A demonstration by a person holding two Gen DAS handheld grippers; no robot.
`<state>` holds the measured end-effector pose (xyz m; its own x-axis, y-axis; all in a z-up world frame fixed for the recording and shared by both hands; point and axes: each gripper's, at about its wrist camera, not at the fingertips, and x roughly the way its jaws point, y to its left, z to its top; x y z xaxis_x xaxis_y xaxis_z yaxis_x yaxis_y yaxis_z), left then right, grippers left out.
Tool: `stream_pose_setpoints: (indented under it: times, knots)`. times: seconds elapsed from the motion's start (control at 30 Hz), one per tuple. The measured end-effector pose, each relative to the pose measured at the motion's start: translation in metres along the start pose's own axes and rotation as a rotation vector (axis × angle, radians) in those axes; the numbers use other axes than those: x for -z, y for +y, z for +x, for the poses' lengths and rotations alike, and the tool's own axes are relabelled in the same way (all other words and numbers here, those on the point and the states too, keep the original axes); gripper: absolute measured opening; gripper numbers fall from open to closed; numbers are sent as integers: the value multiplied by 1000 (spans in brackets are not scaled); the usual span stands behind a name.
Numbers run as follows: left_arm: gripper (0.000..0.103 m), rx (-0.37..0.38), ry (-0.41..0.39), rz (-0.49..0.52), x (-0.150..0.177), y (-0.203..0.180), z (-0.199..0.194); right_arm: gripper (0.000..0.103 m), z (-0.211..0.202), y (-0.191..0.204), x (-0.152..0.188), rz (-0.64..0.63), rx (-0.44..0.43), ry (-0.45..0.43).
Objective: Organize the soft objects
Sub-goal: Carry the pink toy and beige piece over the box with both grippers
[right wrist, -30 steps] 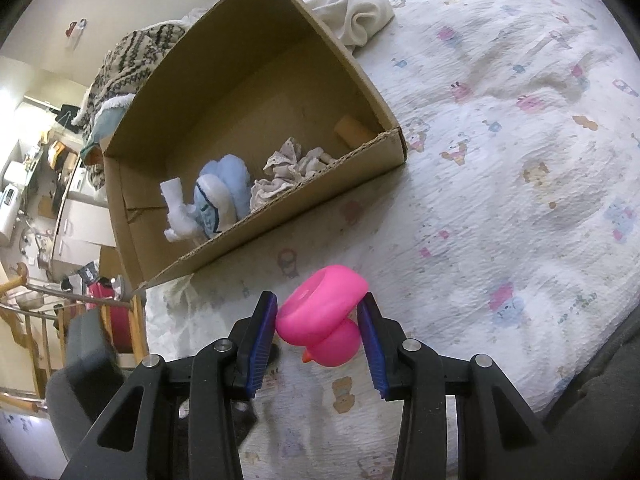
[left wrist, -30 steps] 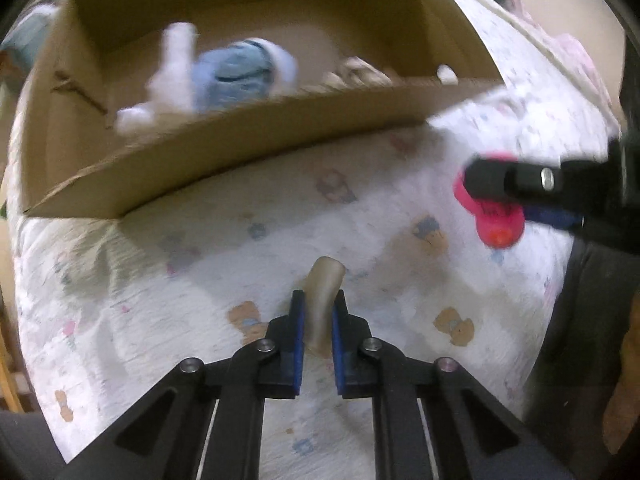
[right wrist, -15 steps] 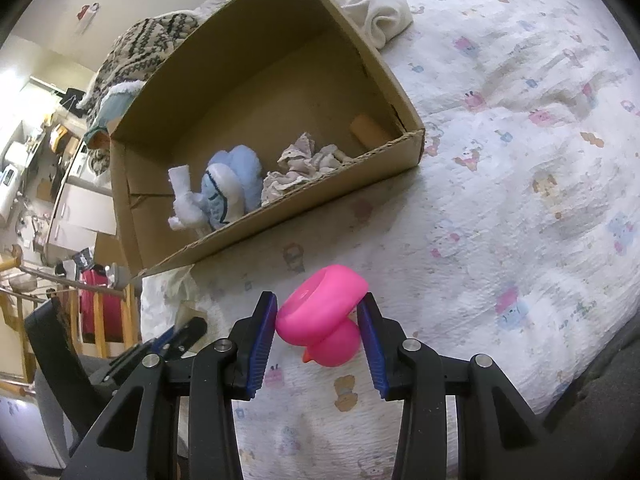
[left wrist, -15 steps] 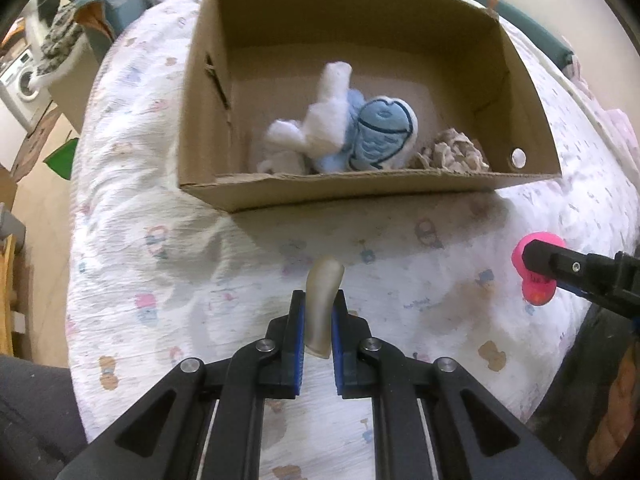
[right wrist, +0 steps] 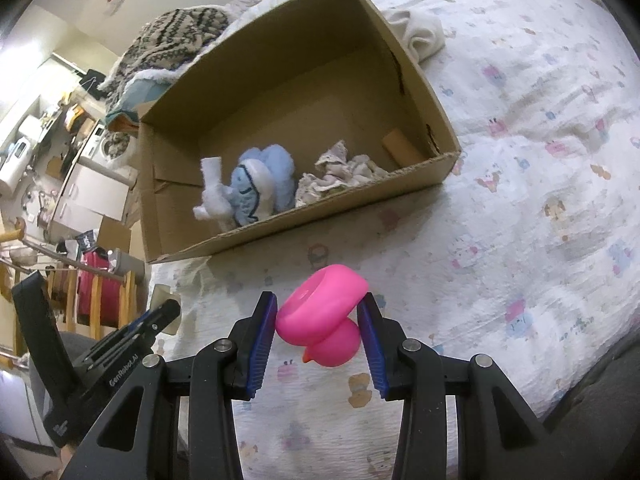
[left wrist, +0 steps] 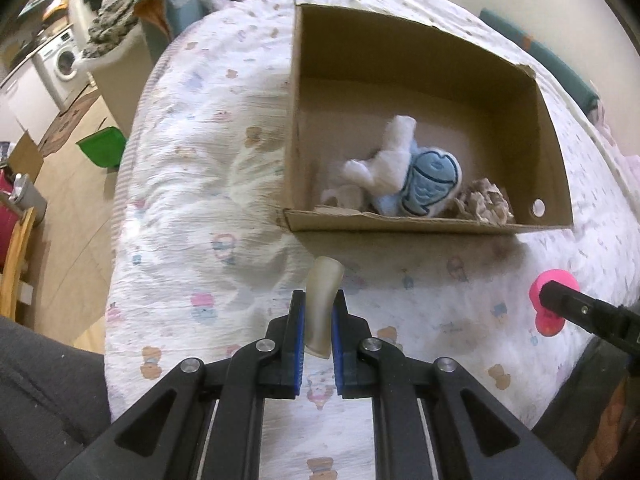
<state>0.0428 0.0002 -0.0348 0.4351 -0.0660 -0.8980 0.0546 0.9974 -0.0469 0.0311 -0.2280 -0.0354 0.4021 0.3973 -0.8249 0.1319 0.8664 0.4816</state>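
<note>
Blue-padded left gripper (left wrist: 318, 326): jaws drawn narrow, clamped on a pale beige, curved soft piece (left wrist: 322, 300) that stands up between the pads, its rounded end poking out past the fingertips. Held above the bed, short of the box.

Black-framed right gripper (right wrist: 318, 326): jaws part-way apart, pads pressed on either side of a pink rubber duck (right wrist: 324, 322). Duck lies tilted, its flat base turned up and to the left, orange beak pointing down. Also carried over the bed, short of the box; from the left wrist view it appears at the right edge, well apart from the left gripper.

Bedsheet (right wrist: 540, 208): white, crinkled, printed with small pastel bears and animals; covers the whole bed under both grippers.

Cardboard box (left wrist: 408, 224): open-topped, resting on the sheet beyond both grippers, its near wall low. Contents, all against the near wall:
- blue and white plush toy (left wrist: 416, 184), lying on its side, a white limb sticking up;
- crumpled beige cloth (left wrist: 486, 206), just beside the plush;
- small tan cardboard piece (right wrist: 400, 148), near the right-hand corner in the right wrist view.

White folded cloth (right wrist: 420, 36): on the sheet just outside the box's far right corner.

Patterned knitted blanket (right wrist: 176, 36): heaped beyond the box at the bed's far end.

Washing machine (left wrist: 64, 64): off the bed, in the far room area; a green bin (left wrist: 102, 152) sits on the wooden floor nearer the bed.
</note>
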Motion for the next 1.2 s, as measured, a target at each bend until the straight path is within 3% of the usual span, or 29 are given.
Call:
stream_pose_setpoints:
  times: [0.3,0.57,0.87,1.2]
  knots:
    - [11,-36,-81,10,-4,-6,-15,44,-16,6,0,-36,-33,-55]
    - [11,-21,-140,4,-15,-6,-39,44,-42,13,-6,-71,-64,-140]
    - [11,-1,-189,16,-39,-11,-55,44,-55,16,-25,-75,-83,-194]
    - [11,2,-209,41,-75,-18,-48,44,-51,16,-53,-86,-72,-218]
